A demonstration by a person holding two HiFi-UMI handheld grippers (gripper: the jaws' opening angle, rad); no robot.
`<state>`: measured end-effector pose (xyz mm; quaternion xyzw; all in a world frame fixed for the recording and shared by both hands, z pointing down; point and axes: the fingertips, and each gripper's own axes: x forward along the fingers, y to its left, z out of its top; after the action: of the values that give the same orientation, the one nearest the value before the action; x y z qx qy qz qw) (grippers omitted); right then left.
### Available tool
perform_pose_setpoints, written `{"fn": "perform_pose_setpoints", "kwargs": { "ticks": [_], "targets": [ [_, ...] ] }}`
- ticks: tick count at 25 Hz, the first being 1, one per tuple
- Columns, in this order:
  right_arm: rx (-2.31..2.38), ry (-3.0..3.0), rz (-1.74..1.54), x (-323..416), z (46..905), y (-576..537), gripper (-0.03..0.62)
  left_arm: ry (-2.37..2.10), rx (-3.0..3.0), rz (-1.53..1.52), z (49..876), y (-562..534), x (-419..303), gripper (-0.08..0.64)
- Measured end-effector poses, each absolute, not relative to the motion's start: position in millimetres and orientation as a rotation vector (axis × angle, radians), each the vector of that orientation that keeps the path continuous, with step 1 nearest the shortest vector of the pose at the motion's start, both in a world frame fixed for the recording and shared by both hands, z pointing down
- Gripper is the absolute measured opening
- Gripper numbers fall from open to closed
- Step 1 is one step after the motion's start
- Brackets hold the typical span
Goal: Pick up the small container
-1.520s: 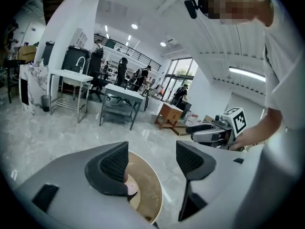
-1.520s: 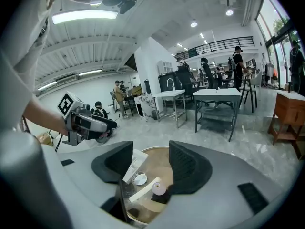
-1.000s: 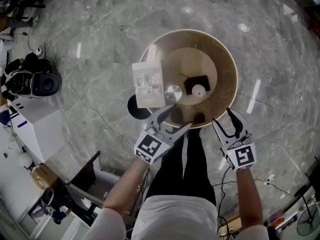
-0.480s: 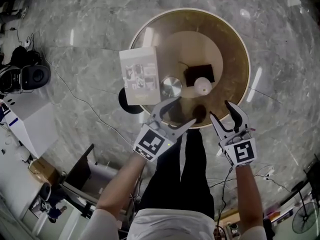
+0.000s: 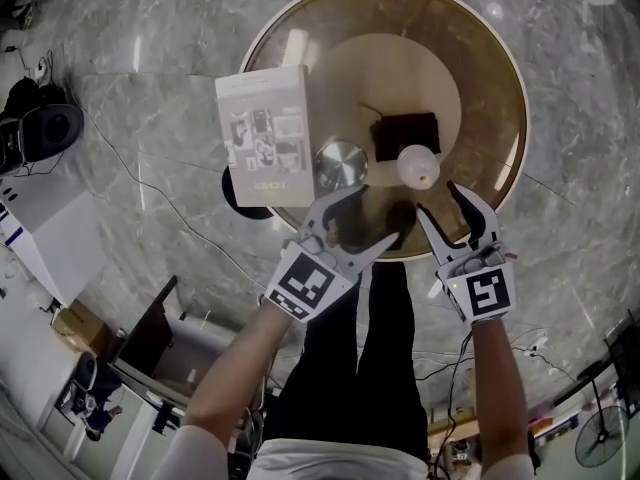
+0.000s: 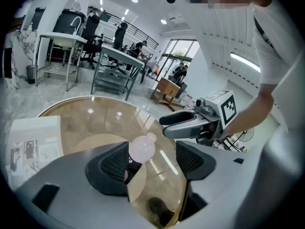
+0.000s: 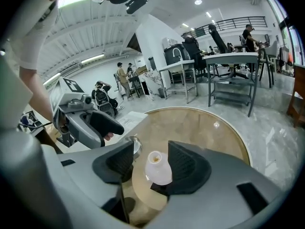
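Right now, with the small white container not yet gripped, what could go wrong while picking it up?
1. The white container is rounded and stands on a black pad, so an off-centre jaw could tip it. The right gripper is open. Its jaws have just been closing a little, and the container is ahead of them, not between them.
2. The shiny tin sits close by, so the open left gripper might knock it.

Head view — overhead, facing steeply down on the round counter (image 5: 495,78) | left gripper view: low, close at its near rim, facing across | right gripper view: likewise — all three share the counter and small container (image 5: 417,166).
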<state>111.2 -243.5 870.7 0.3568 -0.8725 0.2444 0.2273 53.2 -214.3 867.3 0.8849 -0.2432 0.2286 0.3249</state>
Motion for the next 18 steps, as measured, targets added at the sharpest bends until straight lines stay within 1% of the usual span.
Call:
{"fn": "perform_pose_setpoints", "kwargs": {
  "ticks": [12,14,15,18],
  "targets": [
    [0.903,-2.408,0.522,97,928,-247,0.213,-0.624,2.292,0.589,920,-207,63,0.321],
    [0.898,-2.404,0.462,97,932,-248,0.197,-0.624,2.286,0.586,925,-205,64,0.321],
    [0.887,-2.396,0.420,97,933,-248,0.178,-0.623,2.282,0.584,928,-204,64,0.321],
    [0.858,-2.361,0.315,97,937,-245,0.173,-0.623,2.266,0.570,933,-201,66,0.321]
  ]
}}
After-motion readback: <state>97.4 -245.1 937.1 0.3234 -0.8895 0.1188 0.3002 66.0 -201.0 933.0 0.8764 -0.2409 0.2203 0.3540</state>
